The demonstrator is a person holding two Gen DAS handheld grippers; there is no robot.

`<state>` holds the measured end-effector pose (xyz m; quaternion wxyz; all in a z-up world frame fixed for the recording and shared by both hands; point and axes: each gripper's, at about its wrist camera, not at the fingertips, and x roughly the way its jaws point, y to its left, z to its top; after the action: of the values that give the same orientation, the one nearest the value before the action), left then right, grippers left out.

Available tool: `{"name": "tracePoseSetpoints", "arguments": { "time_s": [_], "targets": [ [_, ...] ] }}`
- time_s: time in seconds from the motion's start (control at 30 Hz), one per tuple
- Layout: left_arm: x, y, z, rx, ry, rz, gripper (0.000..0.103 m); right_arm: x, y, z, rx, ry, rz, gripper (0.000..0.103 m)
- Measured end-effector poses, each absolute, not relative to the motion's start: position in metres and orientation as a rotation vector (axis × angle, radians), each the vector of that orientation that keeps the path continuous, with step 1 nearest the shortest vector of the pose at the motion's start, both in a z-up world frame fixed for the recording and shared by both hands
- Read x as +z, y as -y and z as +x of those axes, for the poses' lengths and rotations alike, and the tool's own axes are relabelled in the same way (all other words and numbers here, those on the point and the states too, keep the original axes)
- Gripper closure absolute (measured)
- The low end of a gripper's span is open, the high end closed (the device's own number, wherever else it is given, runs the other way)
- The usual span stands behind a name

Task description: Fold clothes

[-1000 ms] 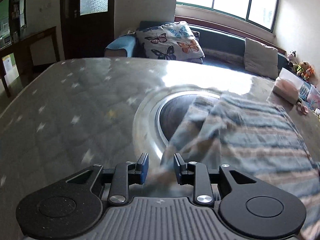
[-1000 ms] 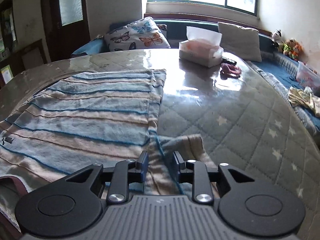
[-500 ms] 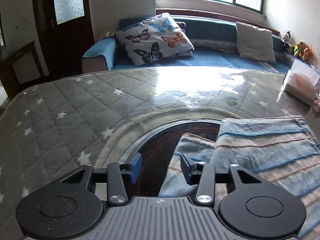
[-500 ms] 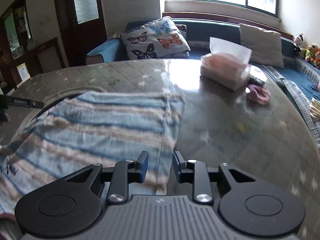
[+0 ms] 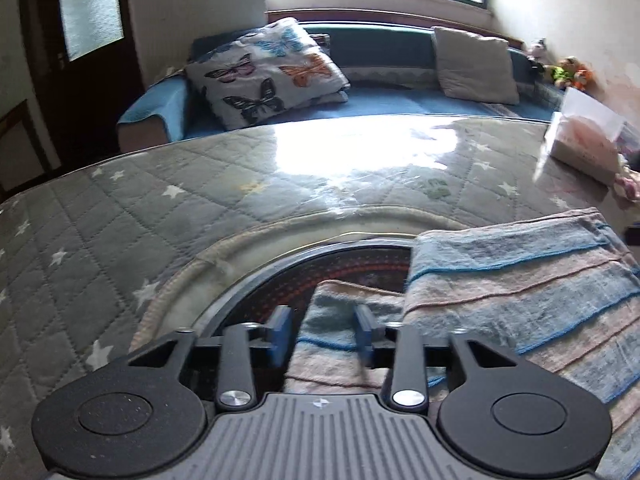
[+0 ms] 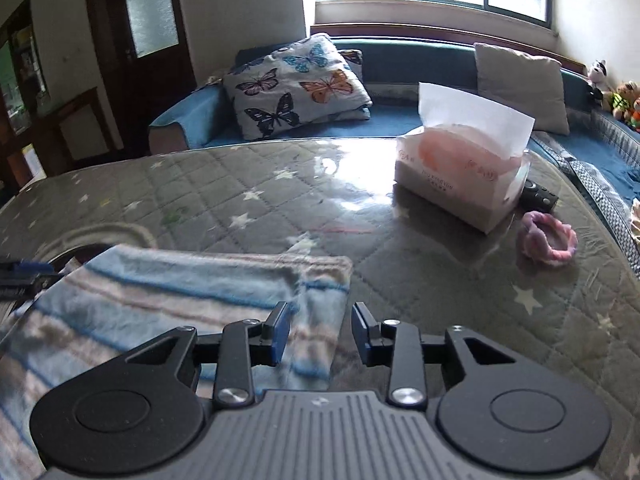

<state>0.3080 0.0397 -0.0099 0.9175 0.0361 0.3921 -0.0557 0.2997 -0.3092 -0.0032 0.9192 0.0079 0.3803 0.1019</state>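
A blue-and-pink striped terry towel lies folded on the quilted, star-patterned table cover. The left gripper is closing over its lower layer, seemingly not yet pinching; the right gripper is opening astride the towel's edge. Next: grip both corners for another fold.

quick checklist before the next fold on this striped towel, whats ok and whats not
1. Left gripper on the towel: not ok; striped towel lies between the jaws, but they are closing with gaps at both pads.
2. Right gripper on the towel: not ok; jaws opening, the towel's right edge lies between them, unpinched.
3. First fold: ok; an upper layer lies over a lower one.
4. Layers matched: not ok; the lower layer sticks out at the left.
5. Fold path: ok; tissue pack, pink scrunchie and remote sit apart from the towel.
6. Towel flatness underneath: cannot tell.
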Motion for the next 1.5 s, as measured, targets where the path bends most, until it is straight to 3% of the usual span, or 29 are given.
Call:
{"name": "tracePoseSetpoints", "arguments": {
  "time_s": [0.07,0.1,0.4,0.47,0.53,0.57,0.77,0.9,1.07,1.13,1.23,1.3,1.37,1.5],
  "targets": [
    [-0.009,-0.039,0.309,-0.125,-0.801,0.081,0.097,-0.006,0.310,0.308,0.200,-0.786,0.023,0.069],
    [-0.008,-0.039,0.309,-0.120,-0.795,0.088,0.099,-0.008,0.310,0.312,0.196,-0.788,0.027,0.068],
    [0.021,-0.078,0.307,0.031,-0.680,0.067,0.103,-0.024,0.306,0.333,0.192,-0.800,0.052,0.069],
    [0.022,-0.089,0.311,0.039,-0.696,0.043,0.103,-0.025,0.304,0.334,0.194,-0.795,0.044,0.072],
    [0.021,-0.096,0.313,0.002,-0.729,-0.007,0.103,-0.025,0.303,0.335,0.189,-0.791,0.032,0.085],
    [0.020,-0.095,0.313,-0.016,-0.736,-0.015,0.103,-0.025,0.302,0.336,0.187,-0.790,0.026,0.086],
    [0.009,-0.063,0.310,-0.122,-0.769,0.045,0.097,-0.026,0.302,0.336,0.183,-0.781,0.023,0.090],
    [-0.001,-0.051,0.314,-0.126,-0.801,0.065,0.077,-0.026,0.303,0.336,0.186,-0.781,0.026,0.088],
    [-0.008,-0.049,0.314,-0.129,-0.811,0.070,0.076,-0.025,0.304,0.335,0.195,-0.780,0.037,0.084],
    [-0.008,-0.050,0.314,-0.144,-0.809,0.067,0.082,-0.025,0.304,0.335,0.197,-0.780,0.039,0.083],
    [-0.008,-0.048,0.312,-0.157,-0.796,0.080,0.100,-0.025,0.303,0.335,0.199,-0.782,0.039,0.083],
    [-0.007,-0.048,0.310,-0.140,-0.779,0.101,0.101,-0.025,0.303,0.335,0.200,-0.785,0.037,0.085],
    [0.001,-0.052,0.307,-0.092,-0.737,0.113,0.101,-0.024,0.302,0.334,0.200,-0.783,0.035,0.098],
    [0.019,-0.066,0.301,0.007,-0.653,0.119,0.102,-0.016,0.300,0.329,0.194,-0.746,0.018,0.100]
  ]
}}
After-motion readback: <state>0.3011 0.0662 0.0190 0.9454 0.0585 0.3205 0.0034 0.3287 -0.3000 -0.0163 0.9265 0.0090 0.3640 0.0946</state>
